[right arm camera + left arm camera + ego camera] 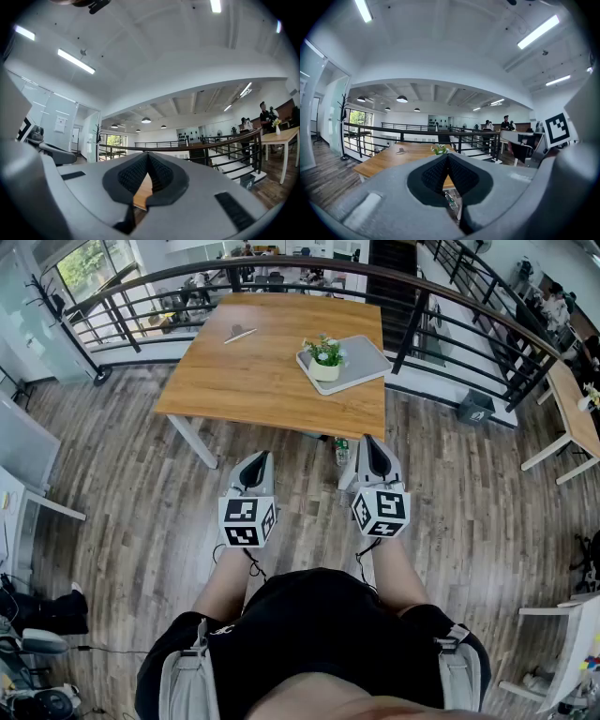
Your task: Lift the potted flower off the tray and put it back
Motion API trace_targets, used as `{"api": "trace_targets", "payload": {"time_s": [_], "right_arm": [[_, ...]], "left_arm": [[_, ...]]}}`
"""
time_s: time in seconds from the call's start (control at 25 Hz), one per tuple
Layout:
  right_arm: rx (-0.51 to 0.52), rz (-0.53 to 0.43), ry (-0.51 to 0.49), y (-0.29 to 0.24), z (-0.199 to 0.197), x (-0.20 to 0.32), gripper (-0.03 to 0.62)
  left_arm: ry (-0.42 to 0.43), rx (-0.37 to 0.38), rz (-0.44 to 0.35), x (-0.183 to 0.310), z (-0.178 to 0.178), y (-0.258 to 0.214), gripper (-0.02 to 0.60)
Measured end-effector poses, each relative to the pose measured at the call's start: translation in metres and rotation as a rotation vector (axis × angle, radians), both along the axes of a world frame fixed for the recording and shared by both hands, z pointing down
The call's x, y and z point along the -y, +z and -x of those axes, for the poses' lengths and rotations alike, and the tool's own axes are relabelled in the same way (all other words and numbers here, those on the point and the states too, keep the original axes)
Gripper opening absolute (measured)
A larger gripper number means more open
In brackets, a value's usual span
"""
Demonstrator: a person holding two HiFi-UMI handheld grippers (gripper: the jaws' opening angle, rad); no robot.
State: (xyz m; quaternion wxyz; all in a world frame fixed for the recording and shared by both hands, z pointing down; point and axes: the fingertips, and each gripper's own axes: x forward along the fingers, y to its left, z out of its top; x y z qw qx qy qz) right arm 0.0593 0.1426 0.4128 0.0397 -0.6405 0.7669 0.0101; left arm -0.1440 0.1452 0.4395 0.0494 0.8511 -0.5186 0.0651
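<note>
The potted flower (325, 356), a small green plant in a pale pot, stands on the grey tray (361, 360) at the right side of the wooden table (253, 371). Both grippers hang over the floor, short of the table's near edge and well apart from the pot. My left gripper (262, 457) and right gripper (371, 441) are both shut with nothing in them. In the left gripper view the closed jaws (447, 157) point at the table, and the flower (439, 149) shows just above their tips. The right gripper (148, 155) shows only a strip of tabletop (142, 193) between its pads.
A thin light object (240, 335) lies at the table's far left. A dark curved railing (281, 266) runs behind and to the right of the table. A plastic bottle (341, 450) stands on the floor under the near edge. White desks (572, 418) and a bin (475, 407) are at the right.
</note>
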Motion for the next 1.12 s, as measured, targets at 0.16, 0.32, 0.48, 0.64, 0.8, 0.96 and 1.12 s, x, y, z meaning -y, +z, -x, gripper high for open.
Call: {"api": "trace_targets", "payload": {"time_s": [0.16,0.32,0.48,0.64,0.8,0.96,1.12], "right_arm": [[0.001,-0.014,-0.011,-0.003,0.008,-0.006,-0.003],[0.020,-0.021,0.005,-0.002,0.008,-0.018,-0.003],[0.019,-0.012,0.007,0.001,0.011,-0.030,-0.003],[0.010,-0.005,0.012,0.003,0.016,-0.040,-0.003],[0.006,-0.003,0.027,0.007,0.027,-0.050,-0.003],[0.010,-0.012,0.050,0.010,0.041,-0.066,-0.003],[0.004,-0.008,0.075,0.017,0.046,-0.071,-0.003]], "left_arm": [[-0.017,0.001,-0.005,-0.007,0.006,-0.001,0.012],[-0.021,0.000,-0.002,-0.020,0.009,0.001,0.012],[-0.019,0.011,0.012,-0.033,0.010,0.007,0.012],[-0.016,0.011,0.016,-0.044,0.014,0.009,0.012],[-0.013,0.017,0.005,-0.055,0.025,0.015,0.012],[-0.002,0.013,0.009,-0.070,0.041,0.025,0.012],[-0.006,0.003,0.001,-0.075,0.054,0.027,0.012]]}}
